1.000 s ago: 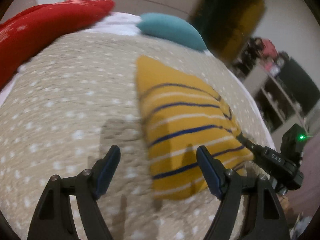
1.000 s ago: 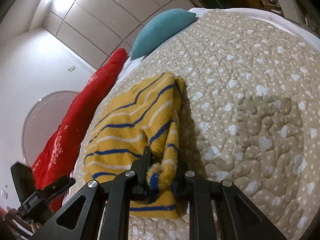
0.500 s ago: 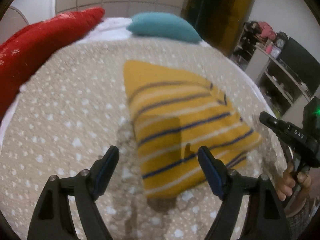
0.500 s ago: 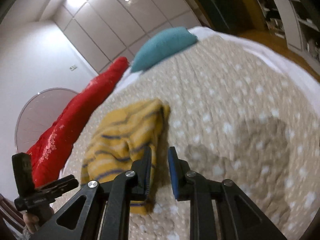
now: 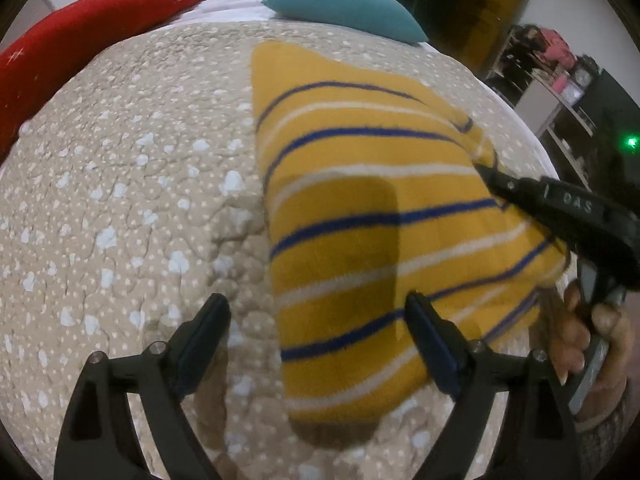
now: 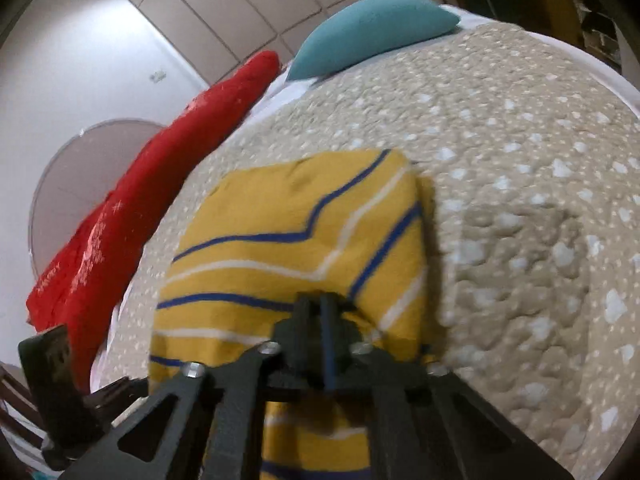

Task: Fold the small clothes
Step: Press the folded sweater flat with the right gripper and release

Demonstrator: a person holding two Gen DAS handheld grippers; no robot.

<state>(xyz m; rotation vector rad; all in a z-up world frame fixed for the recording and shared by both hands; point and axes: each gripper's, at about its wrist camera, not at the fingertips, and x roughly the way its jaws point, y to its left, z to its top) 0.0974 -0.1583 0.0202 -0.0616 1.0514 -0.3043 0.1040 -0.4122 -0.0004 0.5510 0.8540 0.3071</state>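
Striped garment [image 5: 372,216] w/ edge pinched in right tongs [image 6: 326,312], beneath spread left tongs [image 5: 316,344].

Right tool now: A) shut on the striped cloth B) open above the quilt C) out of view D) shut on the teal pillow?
A: the right tool is closed with its tips pinched on a raised fold of the yellow striped cloth; the left wrist view shows the same grip at the cloth's right edge.

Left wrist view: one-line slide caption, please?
Open left gripper hovers over striped yellow garment on the bedspread; right gripper at its edge.
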